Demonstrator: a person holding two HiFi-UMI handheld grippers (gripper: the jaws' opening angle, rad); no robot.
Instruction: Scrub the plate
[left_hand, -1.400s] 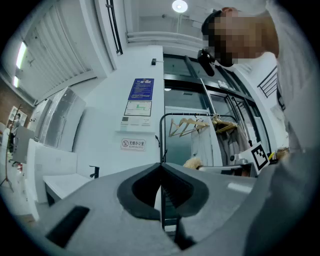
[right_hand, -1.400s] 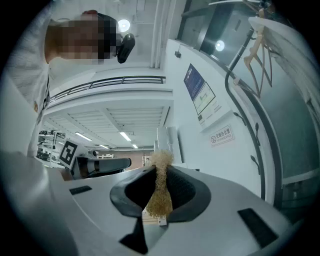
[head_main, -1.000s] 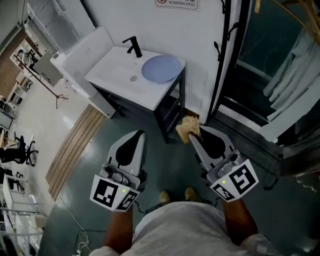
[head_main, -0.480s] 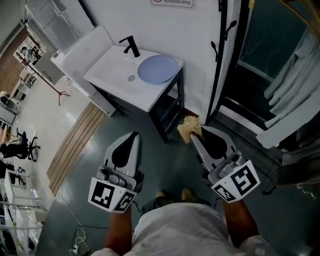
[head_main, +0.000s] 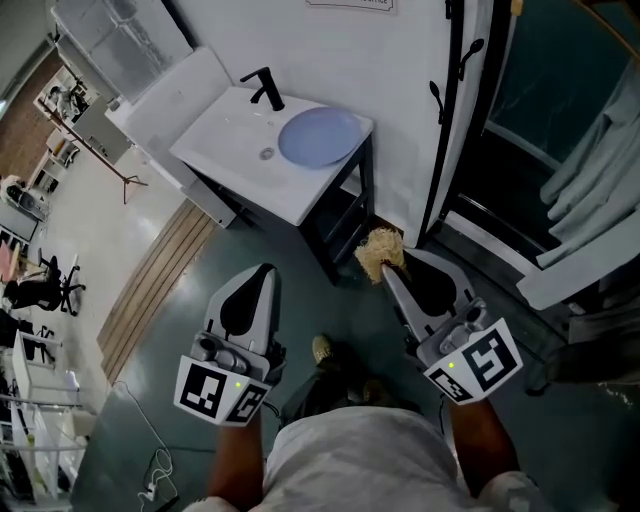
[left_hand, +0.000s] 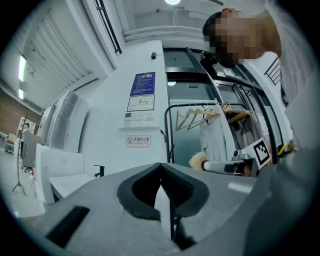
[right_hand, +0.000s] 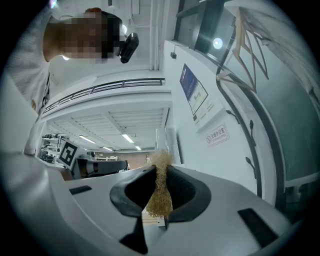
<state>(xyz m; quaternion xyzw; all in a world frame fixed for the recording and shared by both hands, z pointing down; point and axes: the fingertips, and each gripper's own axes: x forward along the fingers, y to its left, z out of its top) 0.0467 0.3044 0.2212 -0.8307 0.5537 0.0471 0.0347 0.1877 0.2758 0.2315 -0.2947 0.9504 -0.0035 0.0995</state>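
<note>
A pale blue plate (head_main: 319, 136) lies on the right part of a white washbasin (head_main: 240, 160) with a black tap (head_main: 266, 89), far ahead of me. My right gripper (head_main: 384, 268) is shut on a tan fibrous scrubber (head_main: 379, 252), whose tuft (right_hand: 161, 189) sticks out between the jaws in the right gripper view. My left gripper (head_main: 262, 270) is shut with nothing in it, its jaws (left_hand: 161, 167) pressed together. Both grippers hang over the dark floor, well short of the basin.
The basin sits on a dark frame stand (head_main: 335, 225) against a white wall. A black-framed glass door (head_main: 455, 120) with hanging garments (head_main: 600, 160) is to the right. A wooden slatted mat (head_main: 155, 290) lies on the floor at left. My shoe (head_main: 322, 349) shows between the grippers.
The view has shifted slightly toward the basin. A shoe has stepped forward between the grippers. Both grippers stay shut and keep their places.
</note>
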